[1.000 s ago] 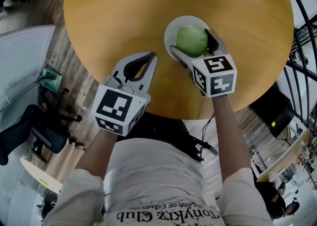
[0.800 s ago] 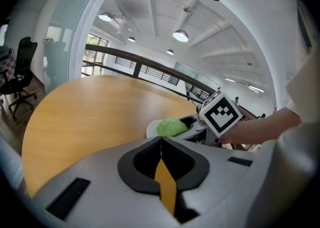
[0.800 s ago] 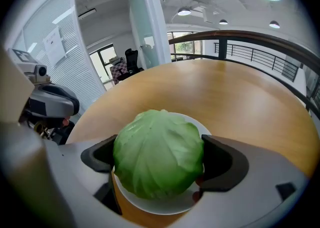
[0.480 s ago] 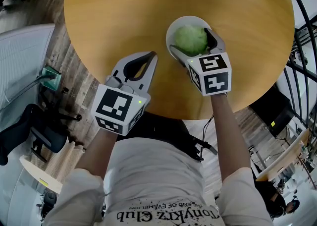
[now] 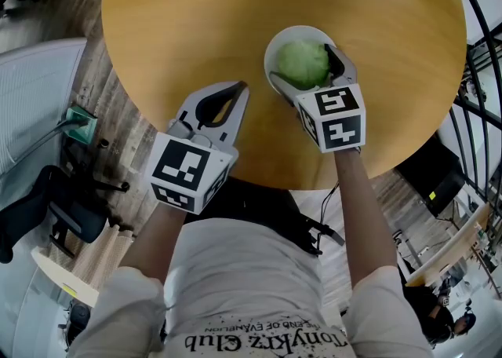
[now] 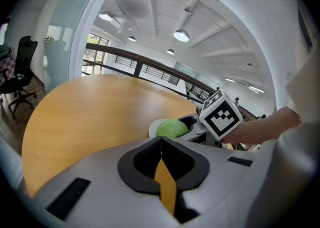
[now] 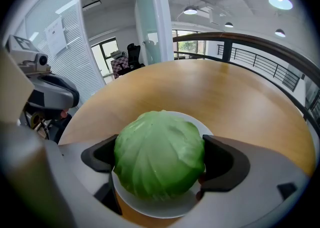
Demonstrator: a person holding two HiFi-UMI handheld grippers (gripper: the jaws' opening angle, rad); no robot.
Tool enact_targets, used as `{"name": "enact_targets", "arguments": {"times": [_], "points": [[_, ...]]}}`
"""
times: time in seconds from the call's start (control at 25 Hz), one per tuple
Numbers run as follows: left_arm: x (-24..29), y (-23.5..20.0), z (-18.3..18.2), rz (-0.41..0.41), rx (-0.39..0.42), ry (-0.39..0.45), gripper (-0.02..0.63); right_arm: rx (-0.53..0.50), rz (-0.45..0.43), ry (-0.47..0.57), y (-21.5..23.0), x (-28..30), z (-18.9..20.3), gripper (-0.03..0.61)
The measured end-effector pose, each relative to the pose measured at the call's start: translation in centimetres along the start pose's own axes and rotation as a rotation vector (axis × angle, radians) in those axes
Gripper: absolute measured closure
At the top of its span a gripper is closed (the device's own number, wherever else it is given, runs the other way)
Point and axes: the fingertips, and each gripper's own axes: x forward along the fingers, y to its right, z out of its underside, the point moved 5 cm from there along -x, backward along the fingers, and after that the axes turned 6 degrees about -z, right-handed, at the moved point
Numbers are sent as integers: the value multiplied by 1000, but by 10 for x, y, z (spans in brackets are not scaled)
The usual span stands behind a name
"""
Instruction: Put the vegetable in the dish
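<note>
A round green cabbage (image 5: 303,63) sits low in a white dish (image 5: 294,32) on the round wooden table (image 5: 196,19), at its near right. My right gripper (image 5: 304,67) is shut on the cabbage, one jaw against each side. In the right gripper view the cabbage (image 7: 159,154) fills the gap between the jaws, and the dish rim (image 7: 199,123) shows under it. My left gripper (image 5: 240,88) hovers over the table's near edge to the left of the dish, shut with nothing in it. The left gripper view shows the cabbage (image 6: 172,128) just beyond the touching jaw tips.
The table's near edge runs right under both grippers. A black office chair (image 5: 31,207) and a white desk (image 5: 31,97) stand on the floor to the left. A black railing (image 5: 471,27) curves along the right side.
The right gripper with the cabbage has shifted slightly forward over the dish, then held still. The left gripper has not moved.
</note>
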Motion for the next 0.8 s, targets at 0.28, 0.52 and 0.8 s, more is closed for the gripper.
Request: {"name": "enact_targets", "arguments": {"times": [0.28,0.52,0.8], "points": [[0,1,3,-2,-1,-8,591,14,-11,16,4,-3,2,87],[-10,1,1,-8,11,-6,591,46,-23,61,4,-15,-10,87],[-37,6,-10,-8,29,16,591,11,-23,112,-17,-46,-30,89]]}}
